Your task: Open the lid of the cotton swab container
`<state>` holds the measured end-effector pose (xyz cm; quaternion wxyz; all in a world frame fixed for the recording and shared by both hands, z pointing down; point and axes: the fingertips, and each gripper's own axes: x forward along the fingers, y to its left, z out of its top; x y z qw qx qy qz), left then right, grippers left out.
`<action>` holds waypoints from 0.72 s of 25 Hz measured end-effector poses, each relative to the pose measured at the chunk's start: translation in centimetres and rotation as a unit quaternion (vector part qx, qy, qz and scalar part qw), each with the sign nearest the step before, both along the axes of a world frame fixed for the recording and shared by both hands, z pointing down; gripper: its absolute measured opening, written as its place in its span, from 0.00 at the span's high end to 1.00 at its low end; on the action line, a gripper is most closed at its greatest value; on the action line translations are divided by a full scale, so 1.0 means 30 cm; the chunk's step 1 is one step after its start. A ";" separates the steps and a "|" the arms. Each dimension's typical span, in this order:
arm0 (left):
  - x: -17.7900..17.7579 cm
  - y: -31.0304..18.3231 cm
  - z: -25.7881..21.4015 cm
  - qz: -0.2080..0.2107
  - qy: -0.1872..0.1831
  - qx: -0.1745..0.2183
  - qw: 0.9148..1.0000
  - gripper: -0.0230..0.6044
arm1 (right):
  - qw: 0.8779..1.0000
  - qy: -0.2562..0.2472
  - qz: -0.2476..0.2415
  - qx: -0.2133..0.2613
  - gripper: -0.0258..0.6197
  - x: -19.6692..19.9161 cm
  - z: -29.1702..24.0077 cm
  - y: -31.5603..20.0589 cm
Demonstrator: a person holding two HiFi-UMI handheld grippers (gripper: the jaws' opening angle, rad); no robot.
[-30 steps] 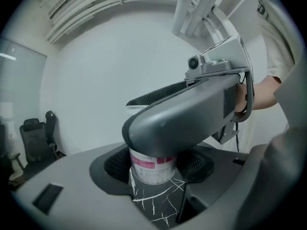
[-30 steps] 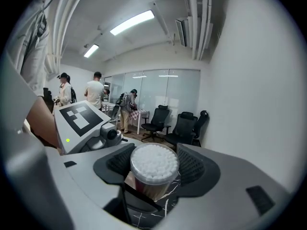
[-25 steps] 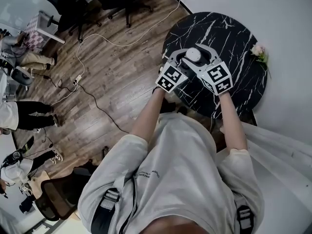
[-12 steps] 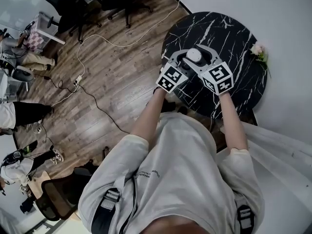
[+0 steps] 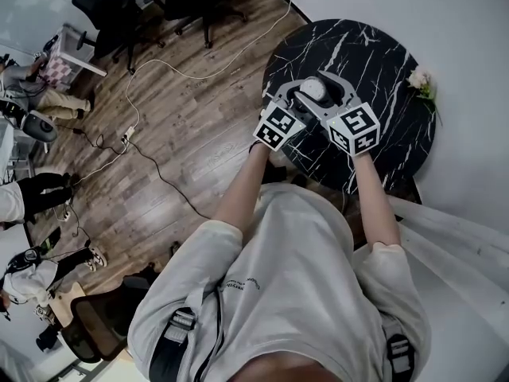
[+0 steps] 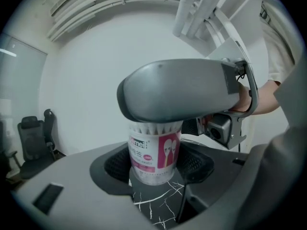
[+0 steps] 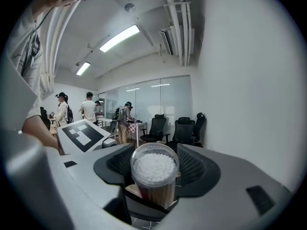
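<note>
On the marble desk [image 5: 382, 46], left gripper [image 6: 154, 164] clamps the cotton swab container [image 6: 152, 150], right gripper [image 7: 156, 166] its lid [image 7: 154, 161]. Looks light, slippery (squeeze gently).

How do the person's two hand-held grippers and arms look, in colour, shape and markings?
Both the left gripper and the right gripper have smooth grey curved bodies with black textured pads inside the jaws. Each carries a white cube with black square markers. The person wears a light grey short-sleeved T-shirt with dark shoulder straps.
</note>
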<state>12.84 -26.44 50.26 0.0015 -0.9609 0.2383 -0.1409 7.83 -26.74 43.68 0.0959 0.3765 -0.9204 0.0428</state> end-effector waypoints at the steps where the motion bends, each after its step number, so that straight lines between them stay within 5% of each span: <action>1: -0.003 -0.007 0.006 -0.003 -0.004 -0.002 1.000 0.54 | 1.000 0.008 0.005 0.007 0.51 -0.001 -0.001 -0.004; 9: -0.044 -0.028 0.045 -0.023 -0.019 -0.015 0.999 0.54 | 0.992 0.089 0.027 0.082 0.51 -0.013 -0.058 -0.001; 18: -0.093 -0.049 0.052 -0.044 -0.009 -0.024 0.999 0.54 | 0.986 0.112 0.047 0.112 0.51 0.009 -0.099 -0.028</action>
